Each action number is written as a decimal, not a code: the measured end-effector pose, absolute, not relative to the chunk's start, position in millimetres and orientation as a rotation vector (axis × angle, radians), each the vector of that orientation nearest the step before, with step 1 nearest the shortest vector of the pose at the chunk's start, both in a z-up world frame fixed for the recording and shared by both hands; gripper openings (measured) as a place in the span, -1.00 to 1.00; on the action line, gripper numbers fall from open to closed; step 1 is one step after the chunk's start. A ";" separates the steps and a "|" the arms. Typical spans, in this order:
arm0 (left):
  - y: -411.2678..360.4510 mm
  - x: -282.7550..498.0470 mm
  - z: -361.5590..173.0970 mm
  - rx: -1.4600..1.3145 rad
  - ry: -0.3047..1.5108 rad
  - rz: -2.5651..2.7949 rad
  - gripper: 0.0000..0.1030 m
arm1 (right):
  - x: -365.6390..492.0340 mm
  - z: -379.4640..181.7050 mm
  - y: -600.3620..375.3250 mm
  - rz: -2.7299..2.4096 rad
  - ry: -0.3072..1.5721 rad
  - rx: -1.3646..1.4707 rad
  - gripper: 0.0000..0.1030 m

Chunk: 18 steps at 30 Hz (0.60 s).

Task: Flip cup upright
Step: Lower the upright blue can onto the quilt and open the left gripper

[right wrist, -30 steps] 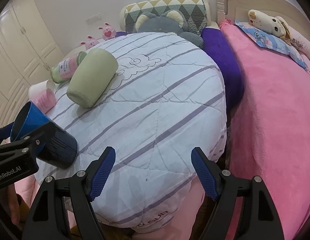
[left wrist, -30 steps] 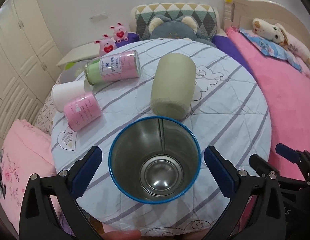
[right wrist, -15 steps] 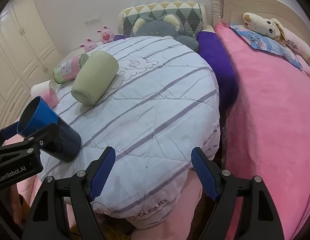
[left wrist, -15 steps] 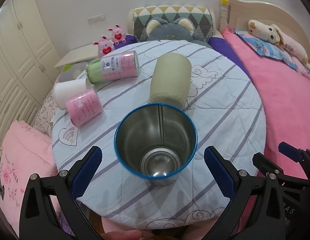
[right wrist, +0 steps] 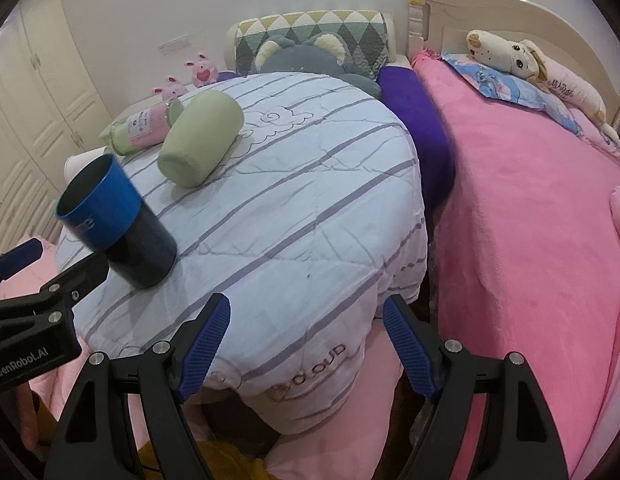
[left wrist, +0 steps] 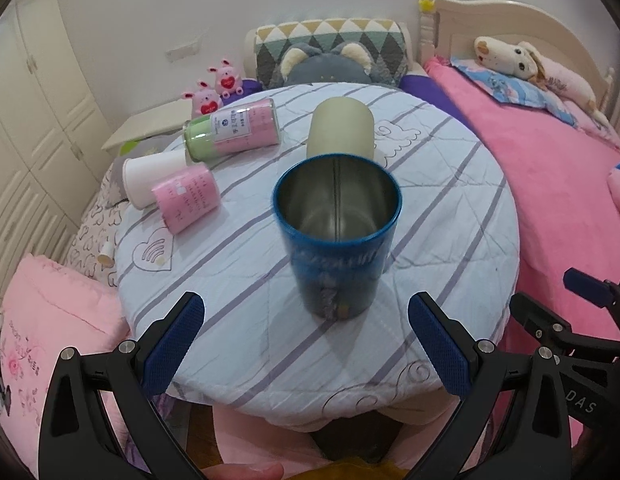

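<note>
A blue metal cup [left wrist: 337, 240] stands upright on the round table's striped cloth [left wrist: 450, 208], mouth up. It also shows in the right wrist view [right wrist: 117, 224]. My left gripper [left wrist: 305, 344] is open, drawn back from the cup, with its fingers apart on either side and not touching it. My right gripper [right wrist: 305, 344] is open and empty at the table's front right edge. A pale green cup [left wrist: 340, 128] lies on its side behind the blue cup, and shows in the right wrist view [right wrist: 199, 144] too.
A pink-and-green jar [left wrist: 233, 128], a pink cup [left wrist: 185, 200] and a white paper cup [left wrist: 149, 174] lie on their sides at the table's left. A pink bed [right wrist: 530, 220] runs along the right. Pillows and plush toys [left wrist: 326, 64] sit behind.
The blue cup has gone from tilted toward the left camera to standing upright on the cloth. My left gripper has pulled back and risen away from it. The right gripper has hardly moved.
</note>
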<state>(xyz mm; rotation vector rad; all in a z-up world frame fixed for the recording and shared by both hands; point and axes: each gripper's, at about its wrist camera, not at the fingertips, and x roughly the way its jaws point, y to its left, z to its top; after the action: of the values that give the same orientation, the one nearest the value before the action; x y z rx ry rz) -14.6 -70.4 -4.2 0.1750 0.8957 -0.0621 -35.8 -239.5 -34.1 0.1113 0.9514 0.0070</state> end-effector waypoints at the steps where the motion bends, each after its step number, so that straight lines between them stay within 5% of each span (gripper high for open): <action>1: -68.2 -17.8 -4.7 0.179 0.891 -0.065 1.00 | -38.7 -32.8 -235.7 -0.012 0.941 0.096 0.56; 18: -33.2 -41.8 -20.6 0.127 0.801 -0.133 1.00 | -75.9 -25.6 -197.1 -0.106 0.770 0.060 0.56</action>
<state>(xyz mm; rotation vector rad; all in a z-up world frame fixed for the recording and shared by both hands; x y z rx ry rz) -41.8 -33.2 -20.6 0.1271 0.8011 -0.1328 -75.9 -197.1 -25.6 0.0597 0.7700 -0.1060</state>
